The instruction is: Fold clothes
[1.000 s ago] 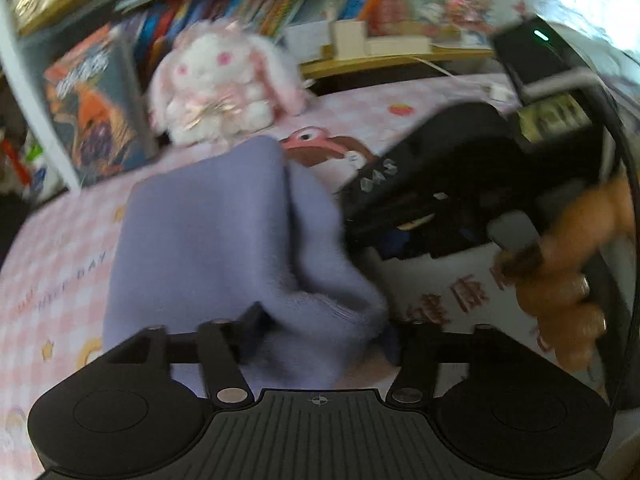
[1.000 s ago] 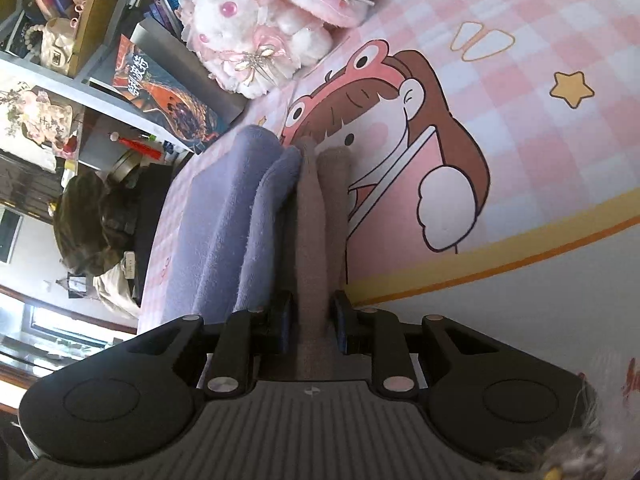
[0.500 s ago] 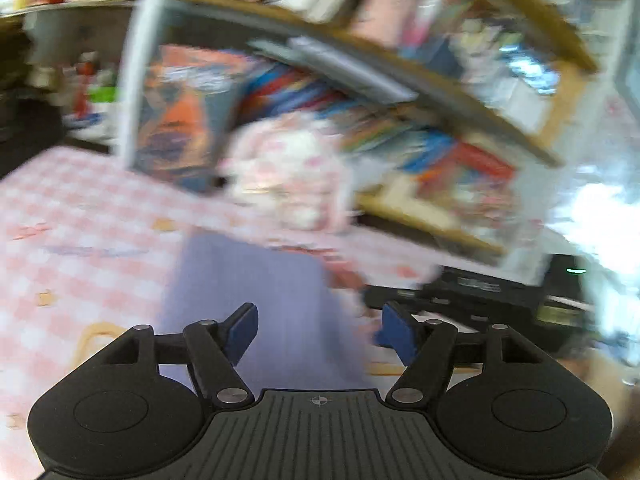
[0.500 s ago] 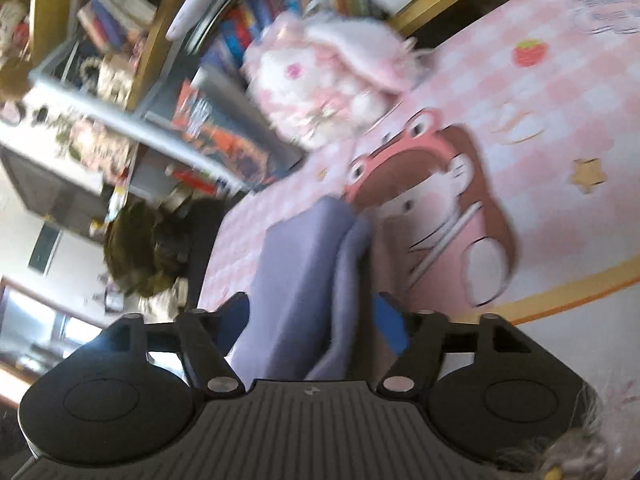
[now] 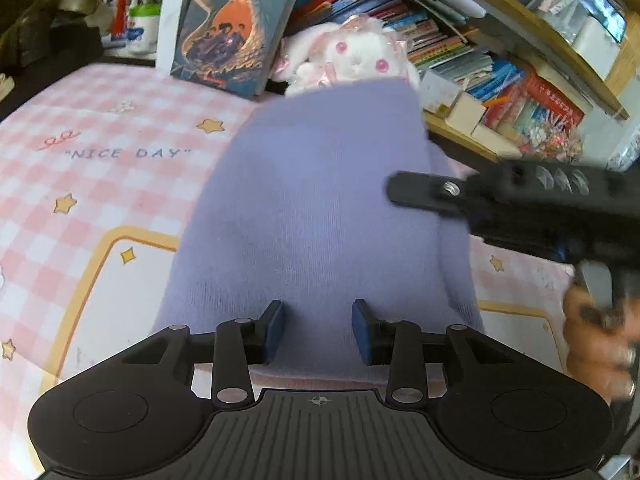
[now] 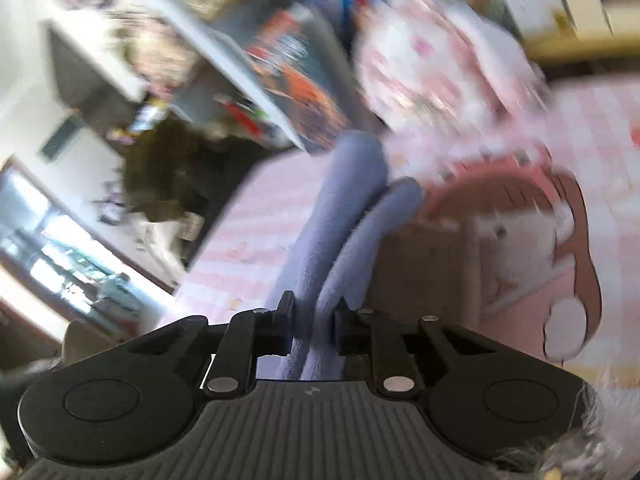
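The soft lilac knitted garment [image 5: 320,208] lies folded on the pink checked sheet [image 5: 80,184], in front of the white plush rabbit [image 5: 356,56]. The right gripper [image 6: 314,332] has just closed, pinching its folded layers. The left gripper [image 5: 318,332] has been closing, but its pads grasp nothing. The fold may open if only one layer is caught.

- Pink checked bedsheet [image 5: 100,184]: printed words "NICE DAY" in quotation marks, grey capitals, at about 9 o'clock in the left wrist view.
- Book [image 5: 236,20] standing at 12 o'clock: cover title in Chinese characters, 哈利·波特.
- Books on the shelf [image 5: 460,56] at 2 o'clock: spine print too small to read.
- Right wrist view: blurred, nothing legible.
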